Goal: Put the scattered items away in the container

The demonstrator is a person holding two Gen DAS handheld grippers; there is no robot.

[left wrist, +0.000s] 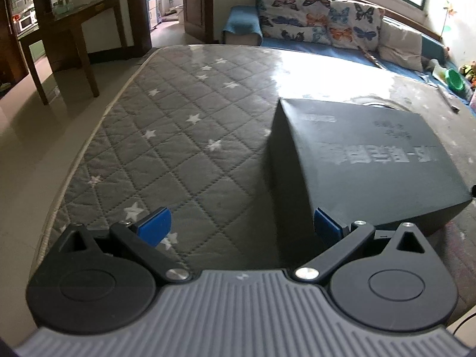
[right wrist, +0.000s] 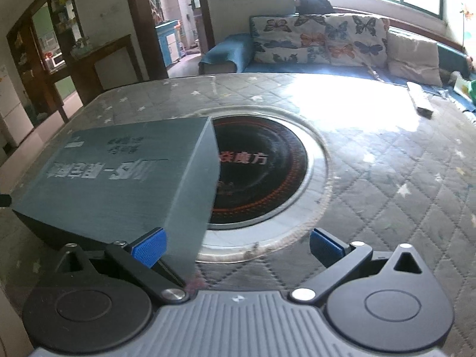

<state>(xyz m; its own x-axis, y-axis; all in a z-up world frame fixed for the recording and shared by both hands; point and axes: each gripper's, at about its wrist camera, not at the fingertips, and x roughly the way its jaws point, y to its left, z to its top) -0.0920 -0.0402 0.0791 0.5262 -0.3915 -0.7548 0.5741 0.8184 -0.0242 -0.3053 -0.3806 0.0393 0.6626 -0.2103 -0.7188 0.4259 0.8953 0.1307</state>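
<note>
**Two open grippers flanking a closed grey box**

We are looking across the quilted star-pattern table cover [left wrist: 166, 136], and sitting on it is the grey lidded box [left wrist: 366, 160], its lid printed with pale characters, partly overlapping the round black cooktop [right wrist: 267, 172] set into the table. No scattered items are showing near it; only a small flat object [right wrist: 421, 101] is lying far off toward the sofa [left wrist: 312, 17].

We are judging the box as stiff card, light, smooth-sided and a bit slippery, so gripping the lid edges or opposite walls looks safest.

Our left gripper [left wrist: 241, 229] is hovering at the box's near left corner, fingers apart, one blue pad just beside the wall. Our right gripper [right wrist: 238, 247] is hovering at the near right corner, likewise spread, empty.
</note>
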